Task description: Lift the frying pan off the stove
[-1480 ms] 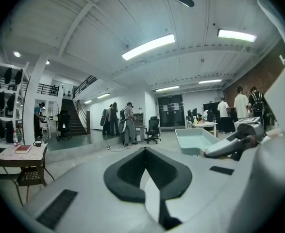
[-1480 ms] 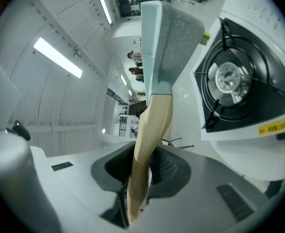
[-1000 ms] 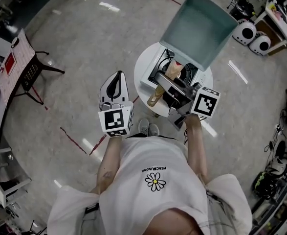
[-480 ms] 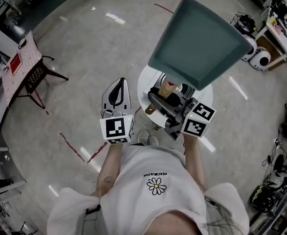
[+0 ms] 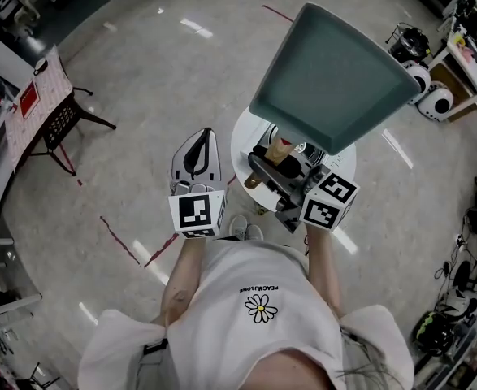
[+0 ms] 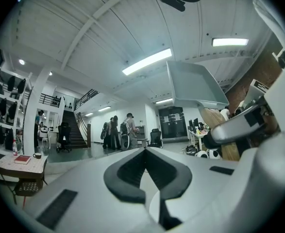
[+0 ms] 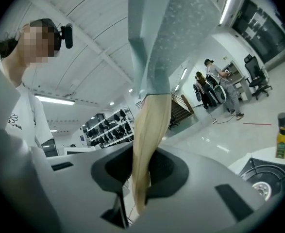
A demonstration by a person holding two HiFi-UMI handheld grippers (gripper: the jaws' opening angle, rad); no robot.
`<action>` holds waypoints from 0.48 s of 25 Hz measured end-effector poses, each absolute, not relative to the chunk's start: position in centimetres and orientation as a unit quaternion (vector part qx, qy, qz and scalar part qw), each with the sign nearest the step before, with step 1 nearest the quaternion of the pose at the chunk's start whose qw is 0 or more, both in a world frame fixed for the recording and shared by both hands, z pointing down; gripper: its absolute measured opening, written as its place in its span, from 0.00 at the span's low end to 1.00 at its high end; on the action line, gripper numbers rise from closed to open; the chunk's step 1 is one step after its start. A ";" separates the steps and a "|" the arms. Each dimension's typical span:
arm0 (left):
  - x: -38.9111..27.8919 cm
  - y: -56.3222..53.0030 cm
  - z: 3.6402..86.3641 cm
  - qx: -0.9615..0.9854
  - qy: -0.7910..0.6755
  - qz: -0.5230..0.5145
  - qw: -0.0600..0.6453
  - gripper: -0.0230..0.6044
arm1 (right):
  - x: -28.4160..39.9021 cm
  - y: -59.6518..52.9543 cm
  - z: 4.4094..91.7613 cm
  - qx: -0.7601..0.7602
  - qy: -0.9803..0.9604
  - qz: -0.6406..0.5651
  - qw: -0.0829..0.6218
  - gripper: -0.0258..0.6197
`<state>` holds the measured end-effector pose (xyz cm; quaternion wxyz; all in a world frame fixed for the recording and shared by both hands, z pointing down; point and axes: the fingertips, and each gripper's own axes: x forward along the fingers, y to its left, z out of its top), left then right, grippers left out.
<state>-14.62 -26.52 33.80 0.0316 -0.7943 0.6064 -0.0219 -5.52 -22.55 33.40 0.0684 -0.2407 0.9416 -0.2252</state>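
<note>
I'm getting the black gas stove [image 7: 271, 176] only at the lower right edge of the right gripper view, cut off by the frame. In the head view most of it is hiding under the teal-grey square frying pan [image 5: 336, 75]. The pan is also running out of the top of the right gripper view, leaving just an edge and a speckled grey face. I can't tell which face is turning toward the head camera.

The pan is hanging in the air over the round white worktop [image 5: 240, 149], clear of the stove. Its long axis is running along the pale wooden handle [image 7: 144, 130]. In the head view the handle is pointing back toward me at the lower left and the pan body is pointing away to the upper right. In the right gripper view the handle is rising from the jaws up to the pan.

The right hand-held gripper [image 5: 261, 167] is clamping the handle between its jaws. The left hand-held gripper [image 6: 144, 152] is hanging beside the worktop with its jaws pressed together on nothing.

Counting:
- one pan
- one stove
- one yellow bottle [image 7: 281, 136] on the worktop
- two hand-held grippers
- two white round appliances [image 5: 431, 90] on the floor
</note>
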 end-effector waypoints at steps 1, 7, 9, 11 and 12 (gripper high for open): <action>-14.6 -26.5 33.8 -0.794 0.607 -0.022 0.032 0.03 | -5.4 -22.6 33.3 -0.242 0.941 -0.225 0.069 0.14; -14.6 -26.7 33.8 -0.796 0.604 -0.024 0.032 0.04 | -4.9 -22.9 33.7 -0.254 0.940 -0.219 0.059 0.14; -14.5 -26.6 33.9 -0.796 0.604 -0.024 0.031 0.04 | -4.9 -22.8 33.8 -0.254 0.940 -0.220 0.058 0.14; -14.4 -26.6 33.8 -0.797 0.603 -0.024 0.032 0.03 | -4.9 -22.7 33.8 -0.253 0.940 -0.222 0.059 0.14; -14.3 -26.6 33.7 -0.797 0.603 -0.024 0.032 0.04 | -4.9 -22.7 33.8 -0.253 0.939 -0.223 0.060 0.14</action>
